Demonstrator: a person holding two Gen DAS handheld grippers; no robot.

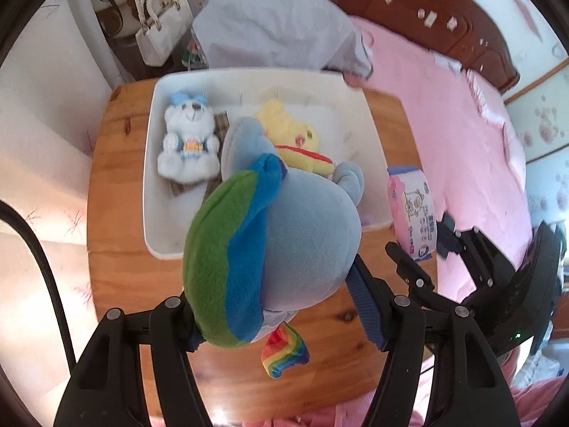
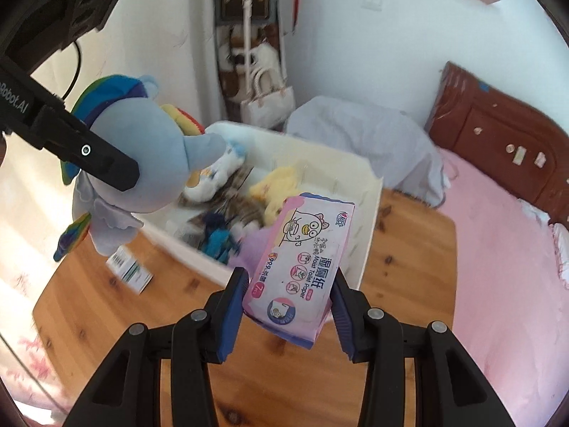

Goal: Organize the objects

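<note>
While both grippers hang above the round wooden table (image 1: 117, 185), each has something clamped. The left gripper (image 1: 281, 306) has its jaws closed on the round head of a blue plush pony (image 1: 306, 245), one blue pad (image 1: 366, 302) pressed to its right flank, the other hidden under the green-and-blue mane. A rainbow tail (image 1: 284, 354) dangles below the jaws, clear of the table.

Ahead of the left gripper and beneath the pony: white storage bin (image 1: 153, 142) on the table. Inside it, a white plush bear (image 1: 188, 142) to the left lying on its back, a yellow plush toy (image 1: 298, 138) just right of it, partly hidden by the pony's snout.

The right gripper (image 2: 290, 306) has its jaws closed on a pink pack of moist toilet paper (image 2: 306, 263), a pad on each long edge, the pack tilted with its printed face up. It is held above the bin's near corner (image 2: 366, 213). Seen from the left wrist, the same pack (image 1: 412, 213) sits just right of the bin.

Left of the right gripper, a small white-and-green box (image 2: 129, 267) lies on the table, below the pony (image 2: 149, 163). Bin contents there are blurred; some blue and dark items cannot be identified.

Right of both grippers: bed with pink sheet (image 2: 505, 267). Beyond the bin: a pale grey bundle of fabric (image 1: 277, 32).
</note>
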